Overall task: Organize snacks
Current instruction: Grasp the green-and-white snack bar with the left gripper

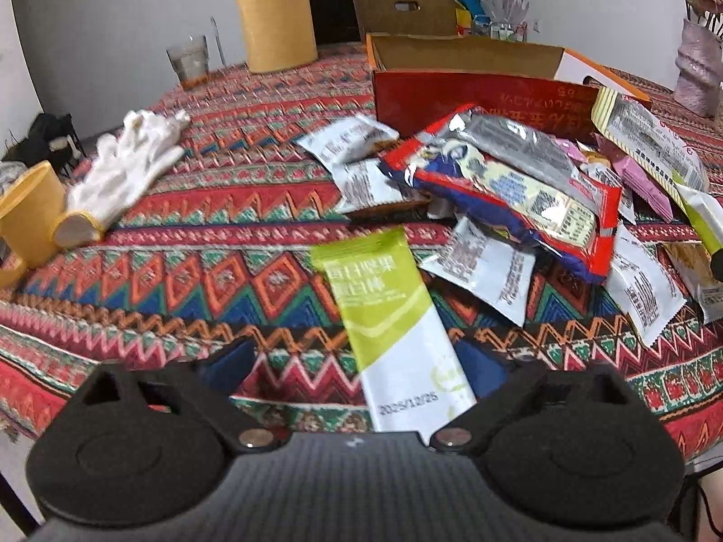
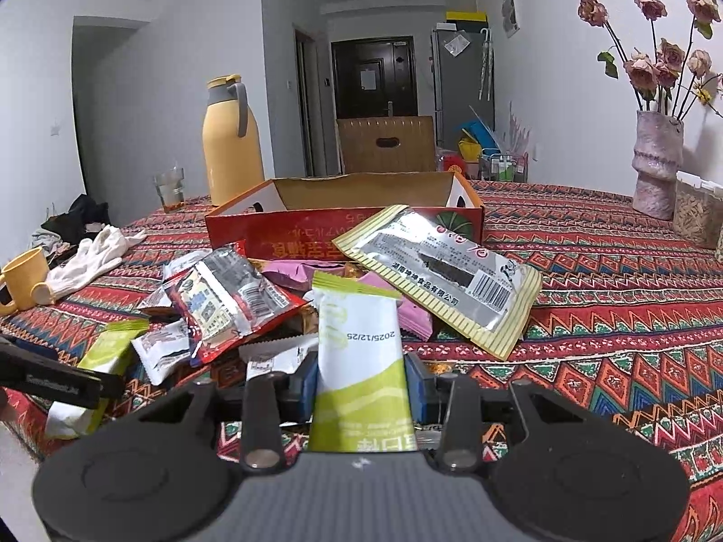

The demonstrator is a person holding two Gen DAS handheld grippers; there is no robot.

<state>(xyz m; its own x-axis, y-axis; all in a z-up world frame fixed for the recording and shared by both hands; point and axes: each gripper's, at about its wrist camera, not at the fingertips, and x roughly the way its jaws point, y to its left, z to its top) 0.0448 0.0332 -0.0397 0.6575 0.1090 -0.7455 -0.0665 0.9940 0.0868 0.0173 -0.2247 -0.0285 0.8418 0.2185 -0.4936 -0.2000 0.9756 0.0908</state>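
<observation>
A green and white snack bar (image 1: 393, 316) lies flat on the patterned tablecloth, lengthwise between the fingers of my left gripper (image 1: 370, 370). Its jaws stand wide and the left pad is well clear of the wrapper. My right gripper (image 2: 361, 384) is shut on a second green and white bar (image 2: 359, 361), held upright above the table's near edge. Behind it lies a loose pile of snacks: a red packet (image 2: 226, 307), a yellow-striped packet (image 2: 443, 280), pink and white sachets. An open red box (image 2: 343, 226) stands just beyond the pile. The left gripper's finger (image 2: 49, 384) shows at the right view's left edge.
A yellow thermos (image 2: 230, 144) and a glass (image 2: 169, 189) stand at the back left. White gloves (image 1: 126, 167) and a yellow mug (image 1: 27, 221) lie left of the pile. A vase of dried roses (image 2: 655, 167) and a clear container (image 2: 698, 212) stand at the right.
</observation>
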